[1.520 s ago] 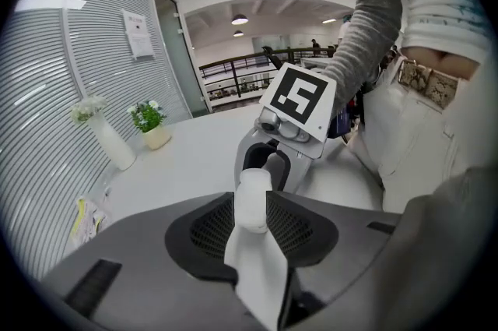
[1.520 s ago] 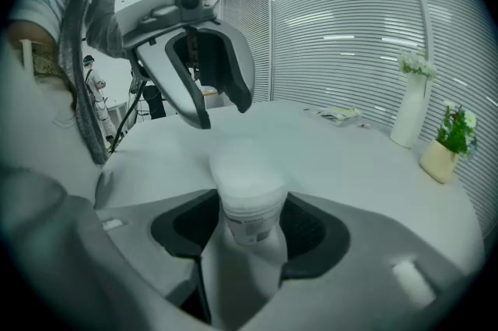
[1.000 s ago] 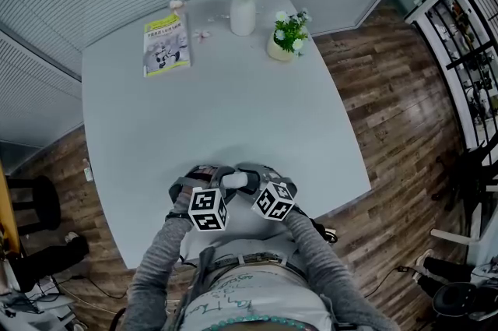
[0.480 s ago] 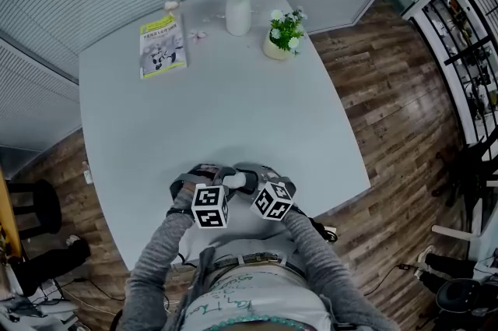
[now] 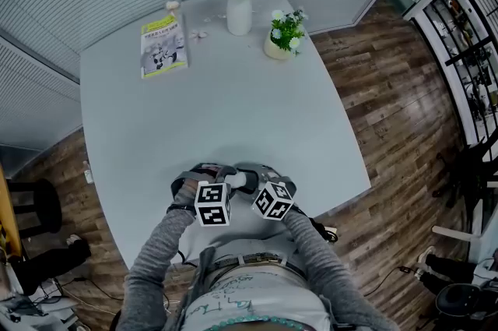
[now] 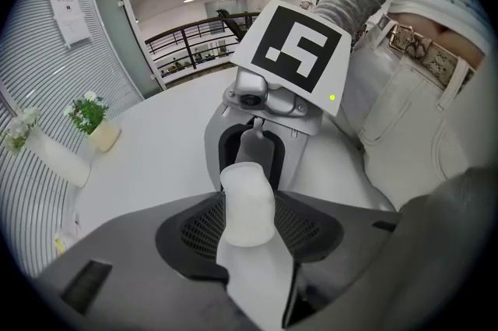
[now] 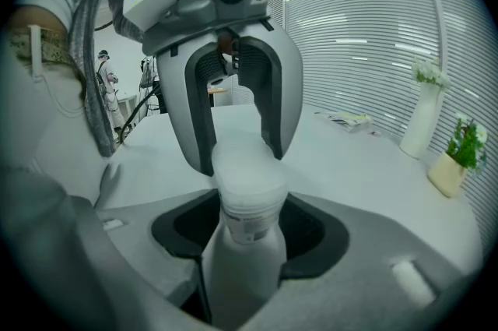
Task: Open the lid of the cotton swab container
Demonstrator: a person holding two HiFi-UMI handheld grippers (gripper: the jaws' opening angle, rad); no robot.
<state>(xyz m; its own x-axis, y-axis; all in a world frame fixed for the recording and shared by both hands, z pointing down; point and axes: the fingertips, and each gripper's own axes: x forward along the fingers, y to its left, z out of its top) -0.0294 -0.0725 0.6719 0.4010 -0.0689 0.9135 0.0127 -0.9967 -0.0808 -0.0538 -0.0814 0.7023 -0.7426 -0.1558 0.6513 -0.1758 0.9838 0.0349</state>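
The white cotton swab container (image 5: 237, 181) is held just above the table's near edge, between both grippers. In the right gripper view its body (image 7: 243, 244) runs between my right gripper's (image 7: 245, 236) jaws, which are shut on it. The lid (image 7: 243, 166) points away, into my left gripper (image 7: 240, 158). In the left gripper view the lid end (image 6: 247, 205) sits between my left gripper's (image 6: 247, 220) mesh pads. Those jaws have just been closing and now touch it on both sides. The right gripper (image 6: 253, 154) faces it from beyond.
On the grey table (image 5: 233, 103) a book (image 5: 163, 45) lies at the far left, with a white vase of flowers (image 5: 239, 10) and a small potted plant (image 5: 284, 37) at the far middle. The person's body is close behind the near edge.
The left gripper's marker cube has tilted and shifted slightly toward the container. The right gripper and the container have stayed put.
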